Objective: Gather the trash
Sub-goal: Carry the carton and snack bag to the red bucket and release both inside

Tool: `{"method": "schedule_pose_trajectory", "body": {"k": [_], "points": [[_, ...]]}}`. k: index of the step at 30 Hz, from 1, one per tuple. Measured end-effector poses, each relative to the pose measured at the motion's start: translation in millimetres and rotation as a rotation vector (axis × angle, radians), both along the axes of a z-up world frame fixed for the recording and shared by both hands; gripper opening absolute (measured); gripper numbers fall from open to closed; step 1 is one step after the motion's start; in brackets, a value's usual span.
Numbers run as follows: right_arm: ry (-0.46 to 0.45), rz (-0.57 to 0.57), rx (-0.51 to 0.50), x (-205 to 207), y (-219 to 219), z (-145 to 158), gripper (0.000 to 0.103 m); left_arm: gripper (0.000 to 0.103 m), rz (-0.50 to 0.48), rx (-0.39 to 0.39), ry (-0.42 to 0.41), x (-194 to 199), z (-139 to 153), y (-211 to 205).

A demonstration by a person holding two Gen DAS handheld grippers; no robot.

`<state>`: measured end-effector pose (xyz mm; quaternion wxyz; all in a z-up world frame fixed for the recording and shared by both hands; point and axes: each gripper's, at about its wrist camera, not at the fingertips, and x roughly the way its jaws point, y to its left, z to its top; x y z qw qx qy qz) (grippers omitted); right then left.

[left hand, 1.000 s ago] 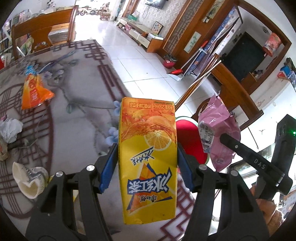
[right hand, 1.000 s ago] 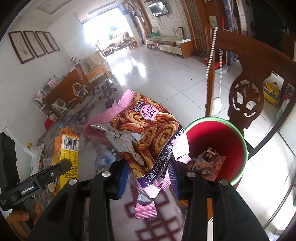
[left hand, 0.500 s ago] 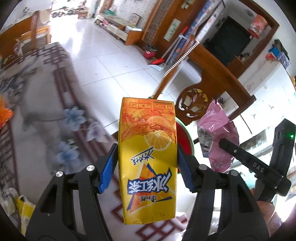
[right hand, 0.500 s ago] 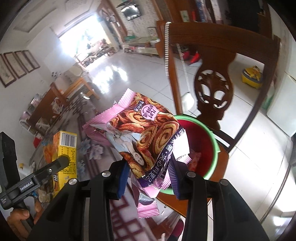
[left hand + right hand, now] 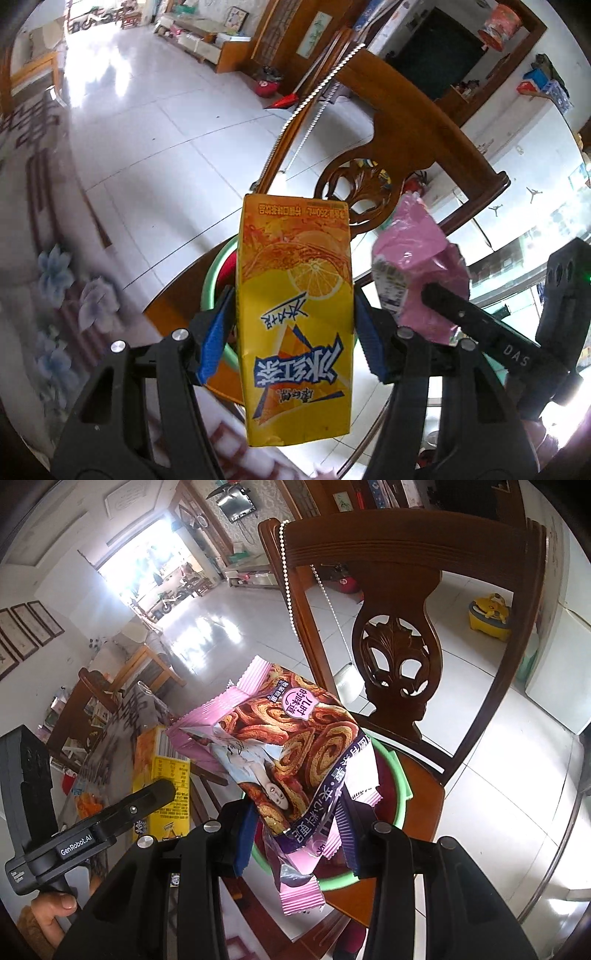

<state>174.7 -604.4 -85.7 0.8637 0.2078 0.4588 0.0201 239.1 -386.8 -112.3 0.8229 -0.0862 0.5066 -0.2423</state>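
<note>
Here the left claw [image 5: 291, 328] was closed about the width of a yellow juice carton [image 5: 293, 317], its blue pads [image 5: 214, 338] pressing the two narrow sides. The carton stood upright between them, with its print upside down in the left wrist view. Behind it, partly hidden, was a green-rimmed red bin [image 5: 216, 271] that stood on the seat of a carved wooden chair [image 5: 417, 122]. To the right in the same view, the back of a pink snack bag [image 5: 417, 266] showed a white label.

The right claw [image 5: 297, 836] was closed much narrower, pinching the snack bag [image 5: 295, 746] near its lower part. The bag leaned up and to the left above the bin [image 5: 400, 775], and its lower sealed edge hung down in front of the green rim.

Only the right wrist view showed the printed front of the bag, with spiral biscuits and a face, and also the barcode side of the carton [image 5: 164, 771] at the left. A string of white beads [image 5: 291, 602] hung over the chair [image 5: 399, 642] back. Only the left wrist view showed the floral cloth of the bench [image 5: 55, 280] at the left edge, somewhat blurred.
</note>
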Motion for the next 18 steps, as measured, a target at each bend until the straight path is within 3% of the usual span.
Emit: {"method": "schedule_pose_trajectory", "body": {"k": [2, 3, 5, 6, 18], "points": [[-0.003, -0.001, 0.005, 4.9, -2.1, -0.5, 0.039, 0.059, -0.022, -0.018, 0.007, 6.2, -2.0, -7.2], [-0.004, -0.003, 0.007, 6.7, -2.7, -1.1, 0.041, 0.065, -0.028, -0.02, 0.013, 8.0, -3.3, -9.1], [-0.006, -0.012, 0.025, 10.7, -6.4, -2.6, 0.061, 0.084, -0.018, -0.018, 0.01, 11.9, -5.3, -11.0], [-0.005, -0.015, 0.035, 12.7, -7.4, -4.0, 0.072, 0.084, -0.007, -0.019, 0.001, 12.8, -5.2, -8.9], [0.021, -0.051, 0.066, 18.7, -9.2, -9.3, 0.073, 0.084, 0.108, 0.032, -0.073, -2.6, 10.8, 43.5]]}}
